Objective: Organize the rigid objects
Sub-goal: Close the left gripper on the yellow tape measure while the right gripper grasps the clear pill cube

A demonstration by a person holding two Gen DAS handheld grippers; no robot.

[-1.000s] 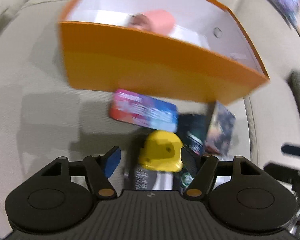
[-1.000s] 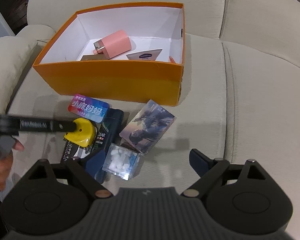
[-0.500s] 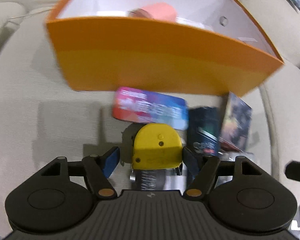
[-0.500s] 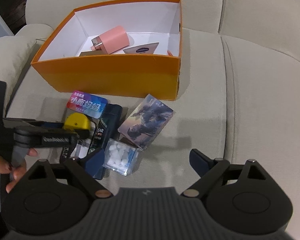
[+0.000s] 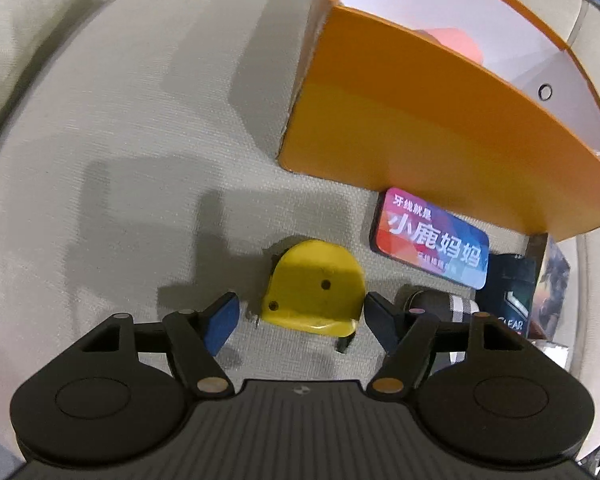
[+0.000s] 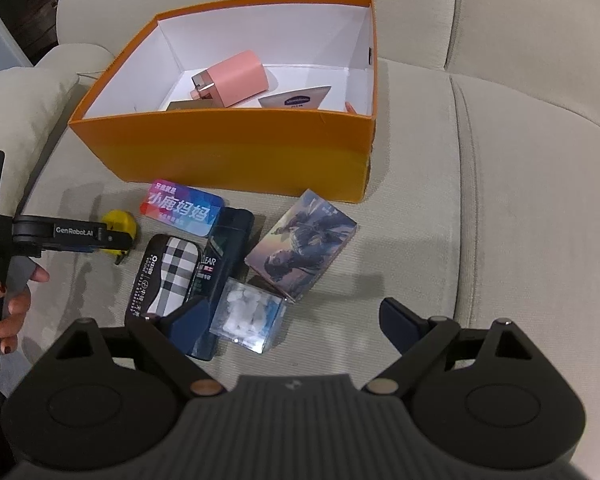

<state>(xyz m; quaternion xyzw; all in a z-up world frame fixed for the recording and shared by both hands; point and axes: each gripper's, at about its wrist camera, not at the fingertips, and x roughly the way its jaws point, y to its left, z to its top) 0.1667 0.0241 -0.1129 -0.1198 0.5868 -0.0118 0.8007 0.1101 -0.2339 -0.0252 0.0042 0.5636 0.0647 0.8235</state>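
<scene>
Left gripper point(image 5: 302, 314): we have it straddling the rounded yellow plastic tape measure point(image 5: 314, 292), low centre of the left wrist frame; jaws apart, not pressing.
Change: a second ago the tape measure sat off-centre between the fingers; now it is centred, and we see the jaws slightly wider.
Meaning: we judge the closing grasp comes next.
Right gripper point(image 6: 290, 318): jaws spread, holding nothing, above the clear cube of white pieces point(image 6: 250, 320).
Orange cardboard box point(image 6: 228, 148): upper middle, destination, just beyond the loose items.
</scene>
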